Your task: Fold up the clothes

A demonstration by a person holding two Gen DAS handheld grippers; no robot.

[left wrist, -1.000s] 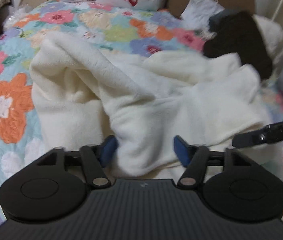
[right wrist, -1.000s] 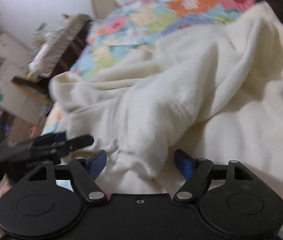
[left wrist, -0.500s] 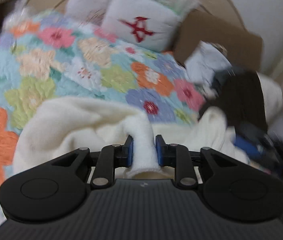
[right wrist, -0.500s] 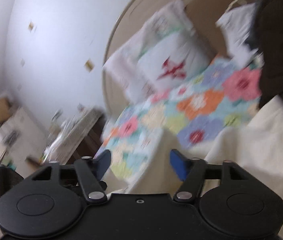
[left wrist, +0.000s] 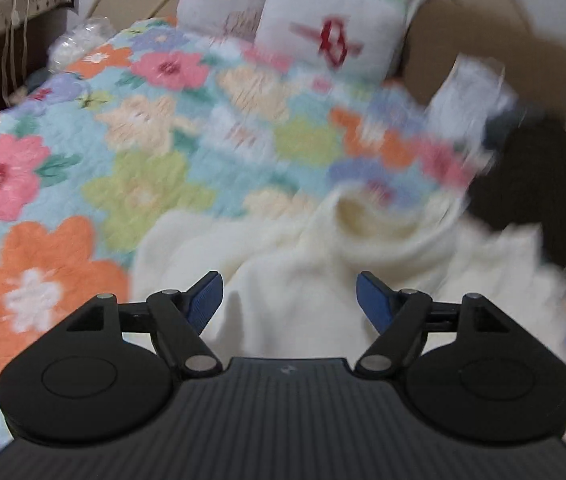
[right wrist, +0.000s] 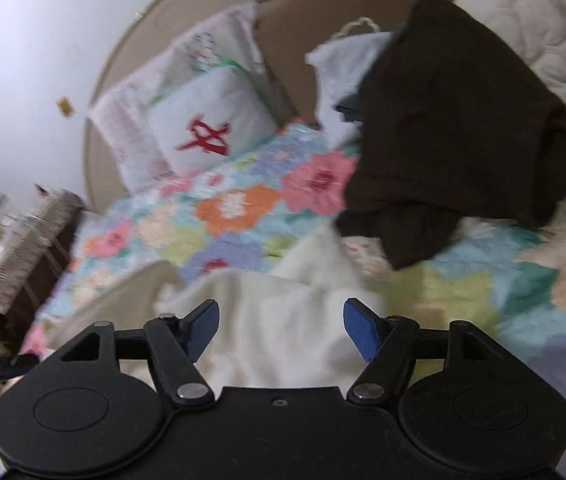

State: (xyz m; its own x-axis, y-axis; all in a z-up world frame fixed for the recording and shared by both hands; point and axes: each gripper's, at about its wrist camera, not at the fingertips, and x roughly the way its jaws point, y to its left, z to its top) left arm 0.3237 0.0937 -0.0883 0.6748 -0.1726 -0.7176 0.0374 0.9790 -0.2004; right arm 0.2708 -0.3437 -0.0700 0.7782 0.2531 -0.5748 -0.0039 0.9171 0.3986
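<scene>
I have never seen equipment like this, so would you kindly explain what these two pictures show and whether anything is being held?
A person holds a two-finger gripper in each hand; a camera on each looks along its blue-padded fingers. One picture is from the left gripper, the other from the right gripper. Both look down at a bed with a flowered quilt. On it lie a cream fleece garment, a dark brown garment and pillows. Nothing is held: the left jaws are opening over the fleece, the right stand open.

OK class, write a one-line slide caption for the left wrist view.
Left claw, its jaws opening, above a cream fleece garment on a floral quilt.
</scene>
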